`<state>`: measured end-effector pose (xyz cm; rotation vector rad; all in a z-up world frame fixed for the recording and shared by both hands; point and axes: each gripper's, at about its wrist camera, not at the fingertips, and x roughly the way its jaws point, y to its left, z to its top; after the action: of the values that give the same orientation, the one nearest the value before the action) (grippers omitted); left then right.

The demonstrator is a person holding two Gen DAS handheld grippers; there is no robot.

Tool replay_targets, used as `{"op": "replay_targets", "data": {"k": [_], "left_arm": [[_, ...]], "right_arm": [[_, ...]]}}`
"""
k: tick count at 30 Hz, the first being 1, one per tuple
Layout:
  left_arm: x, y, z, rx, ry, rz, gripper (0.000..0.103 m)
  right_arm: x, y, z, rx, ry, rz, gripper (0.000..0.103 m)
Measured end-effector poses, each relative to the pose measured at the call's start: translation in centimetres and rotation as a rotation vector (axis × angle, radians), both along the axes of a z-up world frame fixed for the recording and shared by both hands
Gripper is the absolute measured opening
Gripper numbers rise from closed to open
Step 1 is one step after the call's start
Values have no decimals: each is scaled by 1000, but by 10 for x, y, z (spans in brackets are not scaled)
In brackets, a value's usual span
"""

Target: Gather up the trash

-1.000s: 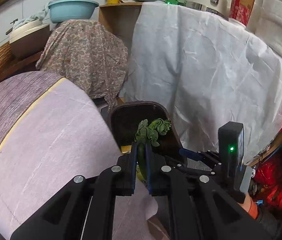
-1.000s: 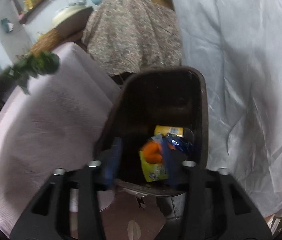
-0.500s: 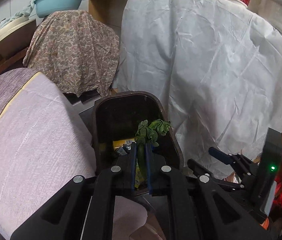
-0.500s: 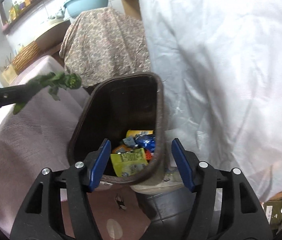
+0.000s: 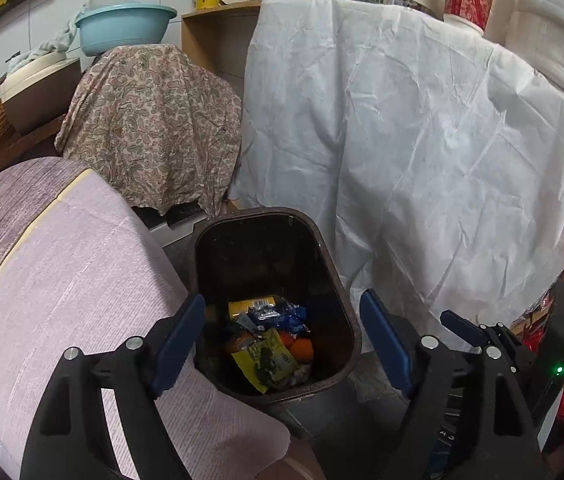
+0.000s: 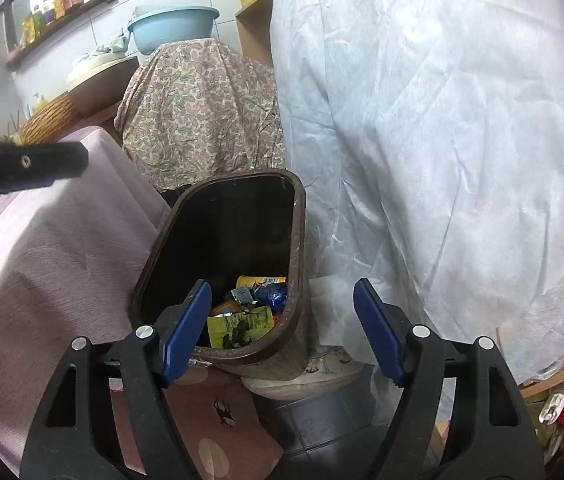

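Note:
A dark brown trash bin [image 5: 258, 213] stands on the floor between a cloth-covered seat and a white sheet. It holds a yellow wrapper [image 5: 270, 360], a blue wrapper [image 5: 282, 314] and something orange [image 5: 301, 349]. Dark green bits lie on the yellow wrapper [image 6: 238, 332]. My left gripper [image 5: 282, 320] hangs over the bin, its jaws opening, with nothing between them. My right gripper [image 6: 282, 296] hovers at the bin's [image 6: 226, 178] near right rim, jaws also opening and empty. One black finger [image 6: 26, 164] of the left gripper shows at the left of the right wrist view.
A pinkish-purple covered seat [image 5: 62, 280] presses against the bin's left side. A paisley cloth [image 5: 154, 120] drapes something behind it, with a teal basin [image 5: 126, 28] on top. A white sheet [image 5: 401, 140] hangs at the right. A patterned mat [image 6: 222, 412] lies on the tiled floor.
The left gripper, shut on a green leafy sprig before, has opened and the sprig is gone from its jaws. The right gripper has opened wider and pulled back from the bin.

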<state>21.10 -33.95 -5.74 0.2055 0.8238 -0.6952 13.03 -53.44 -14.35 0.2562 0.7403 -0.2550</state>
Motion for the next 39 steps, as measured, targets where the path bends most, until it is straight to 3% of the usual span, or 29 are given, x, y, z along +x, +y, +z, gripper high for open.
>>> {"op": "replay_targets", "data": {"k": [10, 13, 20, 25, 31, 34, 39], "left_arm": [[-19, 53, 29, -32, -76, 62, 95], [-28, 80, 42, -58, -108, 90, 97], [-60, 151, 63, -114, -242, 218, 98], [-88, 204, 68, -185, -344, 297, 98], [-122, 251, 72, -162, -408, 403, 98], [-139, 273, 71, -193, -429, 451, 98], [-160, 295, 65, -180, -444, 510, 98]], "right_arm": [[-6, 25, 23, -87, -28, 1, 78], [-13, 36, 37, -97, -74, 7, 88], [-38, 91, 92, -210, -227, 25, 97], [-56, 136, 117, -181, -287, 111, 97], [-76, 181, 128, -119, -311, 183, 97], [-91, 206, 132, -139, -341, 188, 97], [-114, 235, 139, -160, -421, 229, 97]]}}
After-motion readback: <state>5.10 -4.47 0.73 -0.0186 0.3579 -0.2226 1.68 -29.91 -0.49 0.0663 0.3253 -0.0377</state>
